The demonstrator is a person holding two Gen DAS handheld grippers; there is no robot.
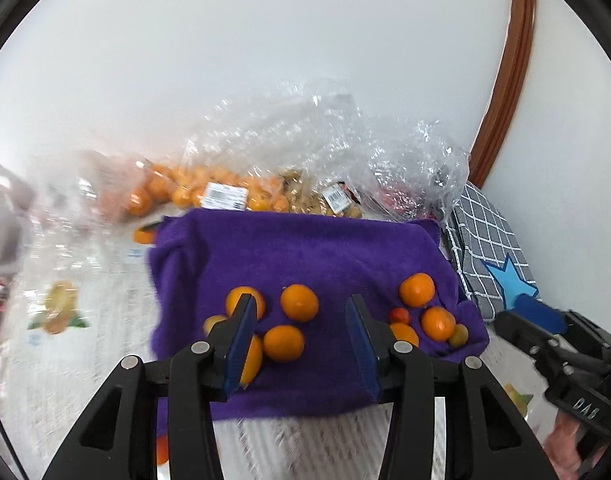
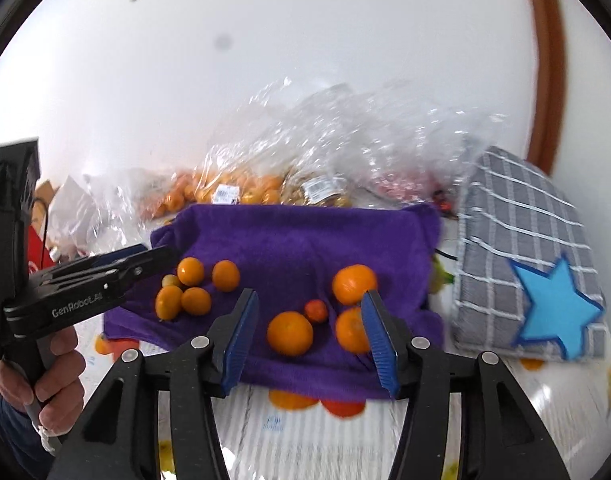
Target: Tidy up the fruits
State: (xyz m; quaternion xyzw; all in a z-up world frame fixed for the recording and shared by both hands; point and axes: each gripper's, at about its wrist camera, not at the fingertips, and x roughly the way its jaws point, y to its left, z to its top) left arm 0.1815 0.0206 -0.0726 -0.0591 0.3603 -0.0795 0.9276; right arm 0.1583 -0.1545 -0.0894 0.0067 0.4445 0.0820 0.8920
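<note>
Black two-finger left gripper [image 1: 301, 344] with blue ribbed pads is seen closest in the left wrist view, jaws parted, nothing clamped between them. Below and beyond it a purple terry towel [image 1: 305, 252] is spread on a printed white tablecloth [image 1: 81, 344].

Two loose groups of fruit are laid on the towel. Left group of small orange citrus fruits [image 1: 299, 303] is partly hidden behind the left pad; one fruit is seen through the gap but is not touched by either pad. Right group of orange citrus fruits [image 1: 417, 289] is placed near the towel's right edge, with a small red fruit [image 1: 399, 315] and a small yellowish fruit [image 1: 459, 335] among them.

Right gripper [image 2: 311, 334], same black build with blue pads, is also held with jaws apart and empty; the right group is framed between and behind its fingers, no contact visible. A hand [image 2: 53, 384] is seen on the left gripper's handle in the right wrist view.

Behind the towel, crumpled clear plastic bags [image 1: 305, 144] with more oranges and barcode labels are piled against a white wall [image 1: 265, 40]. A grey checked cushion with a blue star [image 2: 533, 264] is set just right of the towel.
</note>
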